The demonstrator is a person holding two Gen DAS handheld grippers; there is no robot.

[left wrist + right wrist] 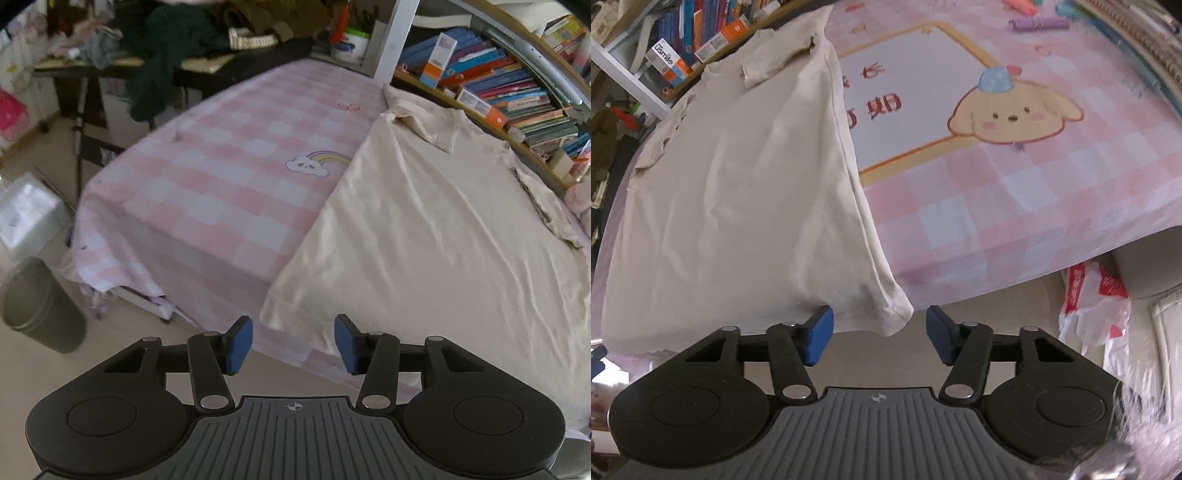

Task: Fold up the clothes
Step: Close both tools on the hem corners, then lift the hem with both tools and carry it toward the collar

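While both grippers, left gripper (293, 343) and right gripper (879, 334), gape empty, the shirt (738, 192) hem corners lie just ahead at lower centre.

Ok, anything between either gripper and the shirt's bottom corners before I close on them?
Nothing visible. The left gripper is open facing the beige shirt hem corner; the right gripper is open with the other corner hanging between its pads.

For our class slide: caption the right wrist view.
Open right tongs at hem corner of cream cotton polo shirt on pink checked bedsheet.
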